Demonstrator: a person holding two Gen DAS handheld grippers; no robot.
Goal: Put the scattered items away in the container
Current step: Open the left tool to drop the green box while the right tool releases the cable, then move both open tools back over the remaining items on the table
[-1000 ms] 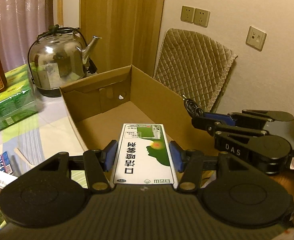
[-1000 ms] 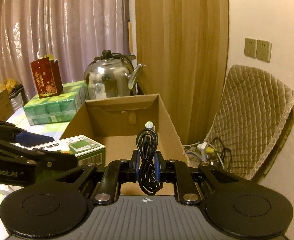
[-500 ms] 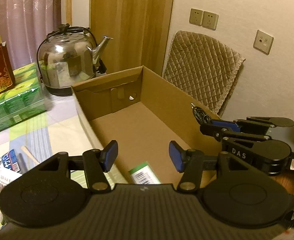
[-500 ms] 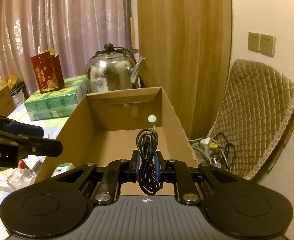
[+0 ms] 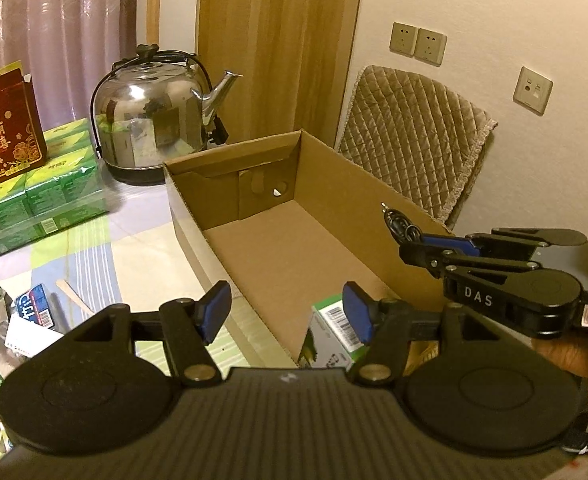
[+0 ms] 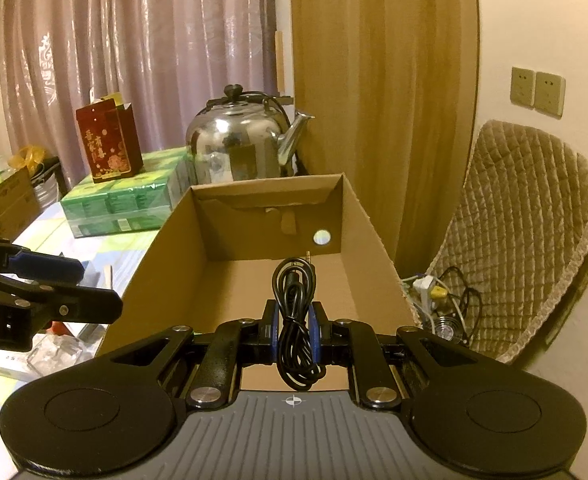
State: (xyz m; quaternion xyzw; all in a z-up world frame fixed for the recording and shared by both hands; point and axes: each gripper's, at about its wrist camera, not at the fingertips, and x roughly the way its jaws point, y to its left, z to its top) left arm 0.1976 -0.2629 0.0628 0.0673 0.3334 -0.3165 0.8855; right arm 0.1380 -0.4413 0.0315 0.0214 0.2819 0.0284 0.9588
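A: Left tool point(image 5: 285, 316) over the near end of the cardboard box point(image 5: 334, 176), blue pads spread apart, gripping nothing.
B: Released, then. Anything between those pads?
A: Only air. Straddling the box's near left wall, one pad outside, one inside.
B: And the green-and-white packet point(image 5: 332, 330)?
A: Down inside the box at the near end, barcode end showing, partly hidden behind the right pad.
B: Over to the right tool point(image 6: 294, 332)?
A: Clenched tight on a coiled black cable point(image 6: 294, 304), loop sticking up past the pads, plug tip pointing away, tail hanging below.
B: Cable's place?
A: Up in the grip above the box's near edge, box floor bare beyond it.
B: Seen from the left view as well?
A: Yes, right tool point(image 5: 408, 236) at the box's right wall, cable point(image 5: 400, 224) poking out the front, a hand point(image 5: 562, 356) behind it.
B: Further out?
A: Loose packets point(image 5: 29, 312) and a wooden stick point(image 5: 73, 298) on the table point(image 5: 133, 248) left of the box. Steel kettle point(image 5: 153, 120) behind the box, green wrapped packs point(image 5: 37, 184) beside it, red carton point(image 5: 5, 124) on top. Quilted chair point(image 5: 414, 132) against the wall.
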